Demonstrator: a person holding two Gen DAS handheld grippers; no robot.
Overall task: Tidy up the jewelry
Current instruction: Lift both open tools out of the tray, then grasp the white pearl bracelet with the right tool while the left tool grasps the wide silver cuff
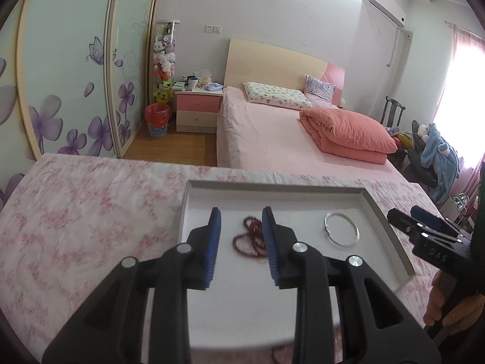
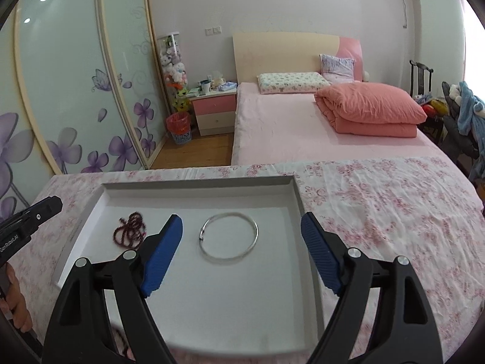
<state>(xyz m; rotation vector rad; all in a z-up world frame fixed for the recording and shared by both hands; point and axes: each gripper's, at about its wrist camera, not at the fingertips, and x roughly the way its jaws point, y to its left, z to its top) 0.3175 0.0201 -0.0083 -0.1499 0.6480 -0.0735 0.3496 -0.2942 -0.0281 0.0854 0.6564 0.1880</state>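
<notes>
Beads lie coiled in tray, left part; bangle flat beside them to the right, apart. Left gripper over beads, jaws partly open, straddling the coil, holding nothing. Right gripper over bangle, jaws wide, empty. Tray sits on floral cloth.
</notes>
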